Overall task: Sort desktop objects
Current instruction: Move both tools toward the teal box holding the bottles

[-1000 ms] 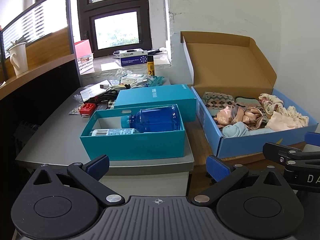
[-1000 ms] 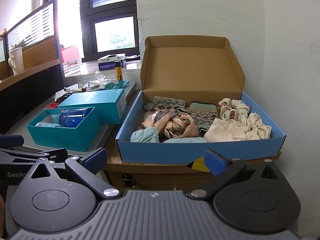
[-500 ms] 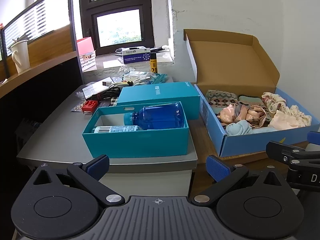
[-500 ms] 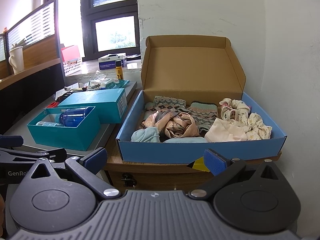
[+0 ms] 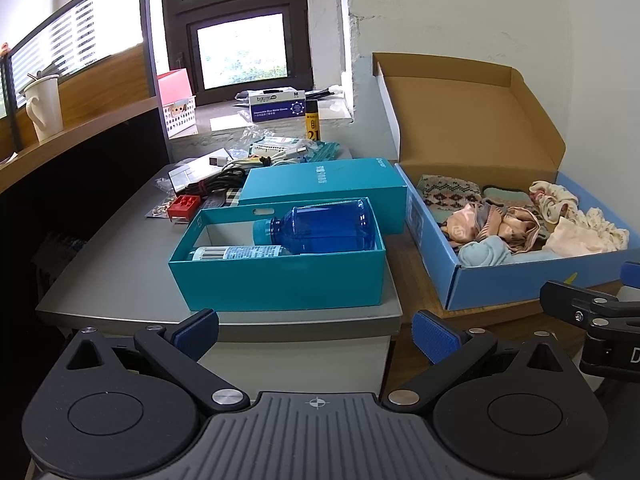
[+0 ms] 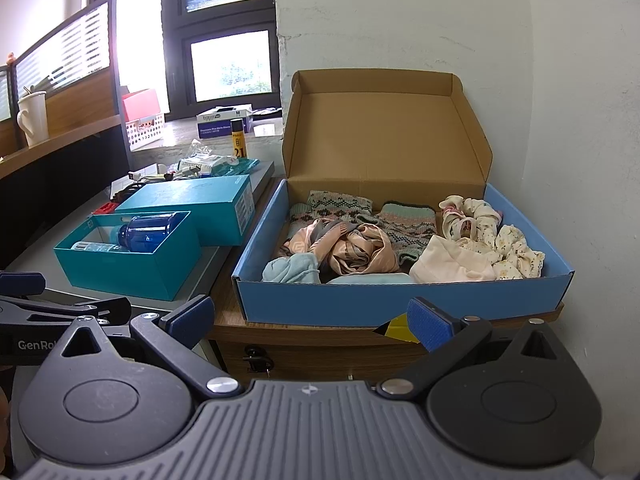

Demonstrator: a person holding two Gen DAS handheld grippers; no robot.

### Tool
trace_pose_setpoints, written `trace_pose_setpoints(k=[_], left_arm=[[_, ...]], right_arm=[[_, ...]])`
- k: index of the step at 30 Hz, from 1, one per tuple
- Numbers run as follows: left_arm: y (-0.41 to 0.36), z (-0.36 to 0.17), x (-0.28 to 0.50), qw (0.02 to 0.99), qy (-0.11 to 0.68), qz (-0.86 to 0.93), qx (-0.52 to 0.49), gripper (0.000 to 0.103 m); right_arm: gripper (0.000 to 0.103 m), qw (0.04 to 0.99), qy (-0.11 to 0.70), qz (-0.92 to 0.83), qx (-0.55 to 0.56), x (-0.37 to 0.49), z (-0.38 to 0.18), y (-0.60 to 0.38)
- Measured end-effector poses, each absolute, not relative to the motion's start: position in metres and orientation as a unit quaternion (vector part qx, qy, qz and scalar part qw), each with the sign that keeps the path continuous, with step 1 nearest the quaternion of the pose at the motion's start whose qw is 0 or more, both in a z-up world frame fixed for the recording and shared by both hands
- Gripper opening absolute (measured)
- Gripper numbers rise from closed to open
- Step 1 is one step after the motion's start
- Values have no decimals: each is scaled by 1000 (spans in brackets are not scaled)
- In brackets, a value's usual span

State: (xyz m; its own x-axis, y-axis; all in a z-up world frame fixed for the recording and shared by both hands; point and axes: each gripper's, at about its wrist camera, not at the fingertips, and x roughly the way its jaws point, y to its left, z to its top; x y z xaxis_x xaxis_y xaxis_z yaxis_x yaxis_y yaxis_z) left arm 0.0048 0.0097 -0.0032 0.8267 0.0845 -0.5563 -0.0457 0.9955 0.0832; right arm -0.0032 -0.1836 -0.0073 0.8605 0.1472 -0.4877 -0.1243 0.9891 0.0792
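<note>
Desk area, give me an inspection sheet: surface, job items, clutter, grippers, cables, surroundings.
Surface: grey desk beside a wooden cabinet top.
Job's things: open teal box holding a blue bottle lying on its side and a clear labelled bottle; teal lid behind it; blue cardboard box, lid up, filled with socks and fabric.
Clutter: red block, packets, yellow tube.
Grippers: left hand-held gripper and right hand-held gripper both open, empty, short of the desk.
Cables: dark bundle behind the teal box.
Surroundings: window, glove box on sill, white mug on partition ledge.
</note>
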Motion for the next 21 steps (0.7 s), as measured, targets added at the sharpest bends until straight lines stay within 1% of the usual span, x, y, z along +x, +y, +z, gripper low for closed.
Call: trace_pose_setpoints(k=[21], left_arm=[[13,-7,9,952,302,38,30,103]], right_arm=[[103,963,261,70,23,0,-10,-183]])
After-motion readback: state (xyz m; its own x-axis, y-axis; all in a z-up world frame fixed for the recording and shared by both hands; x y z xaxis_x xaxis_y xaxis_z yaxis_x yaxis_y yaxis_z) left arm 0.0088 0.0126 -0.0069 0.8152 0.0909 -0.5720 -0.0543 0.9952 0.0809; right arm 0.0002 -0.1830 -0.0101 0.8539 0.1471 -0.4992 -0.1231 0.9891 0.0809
